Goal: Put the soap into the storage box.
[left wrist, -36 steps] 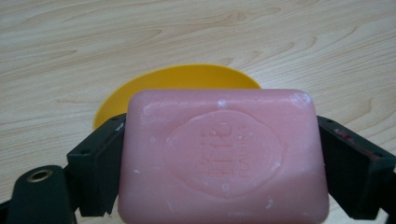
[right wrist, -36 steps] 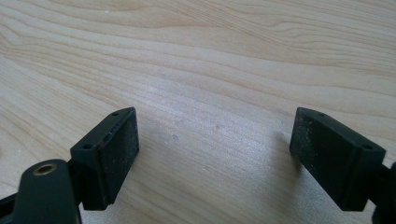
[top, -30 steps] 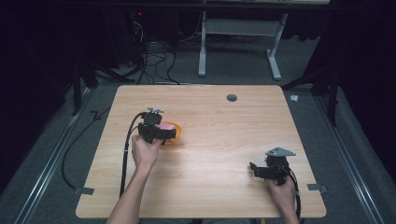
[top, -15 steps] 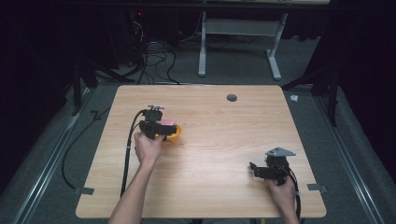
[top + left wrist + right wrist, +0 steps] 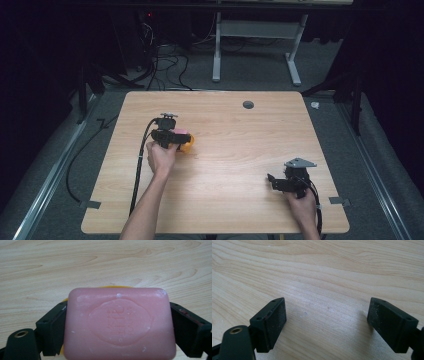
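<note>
A pink soap bar (image 5: 120, 325) with an embossed oval stamp sits between the two black jaws of my left gripper (image 5: 117, 312), which press on both of its short sides. A yellow-orange round thing (image 5: 110, 286) peeks out just behind and under the soap. In the high view the left gripper (image 5: 172, 136) is at the table's left middle, with the soap bar (image 5: 181, 132) over the orange thing (image 5: 187, 146). My right gripper (image 5: 327, 307) stands open over bare wood, near the front right of the table (image 5: 274, 181).
The wooden table (image 5: 235, 130) has a small dark round hole (image 5: 248, 104) near its far edge. Black cables trail from both grippers off the front edge. Grey floor, a white desk frame and cable clutter lie beyond the table.
My left gripper with the soap has shifted slightly away from the person, staying over the orange thing. The right gripper has not moved.
</note>
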